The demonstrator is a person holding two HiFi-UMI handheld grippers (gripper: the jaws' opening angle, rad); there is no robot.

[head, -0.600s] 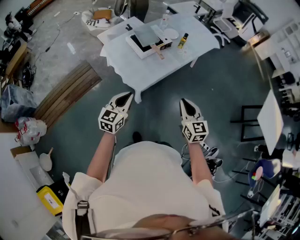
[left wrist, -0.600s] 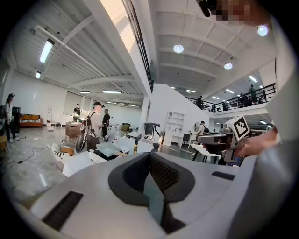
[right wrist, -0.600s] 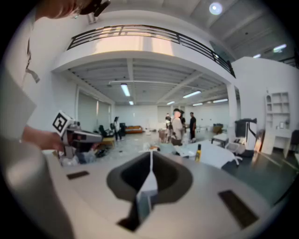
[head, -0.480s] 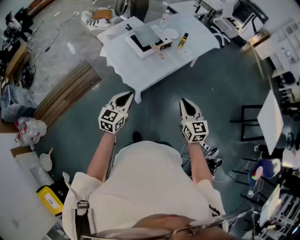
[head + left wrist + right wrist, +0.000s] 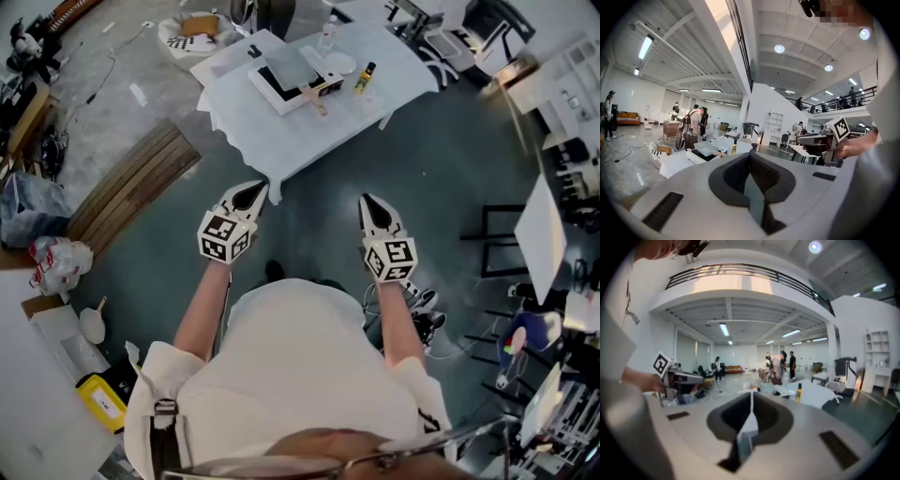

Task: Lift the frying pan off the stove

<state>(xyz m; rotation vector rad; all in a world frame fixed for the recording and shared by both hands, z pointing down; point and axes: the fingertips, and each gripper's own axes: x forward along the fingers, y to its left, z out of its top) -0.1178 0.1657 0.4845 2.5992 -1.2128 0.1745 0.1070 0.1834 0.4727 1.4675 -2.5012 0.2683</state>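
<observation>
A white-clothed table (image 5: 281, 141) stands on grey floor (image 5: 314, 220); wooden planks (image 5: 131, 183) lie beside.

Big open hall. Dark teal floor (image 5: 319, 187) underfoot, grey concrete (image 5: 103, 108) off to the left, wooden slat panel (image 5: 136, 183) where they meet. White-clothed worktop (image 5: 291, 141) ahead. White walls, ceiling strip lights (image 5: 645, 47), railed mezzanine (image 5: 740, 284), white shelf unit (image 5: 880, 355).

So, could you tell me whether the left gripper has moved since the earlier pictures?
No. The left gripper stays just short of the near corner of the white-clothed table; only the view shifted slightly.
</observation>
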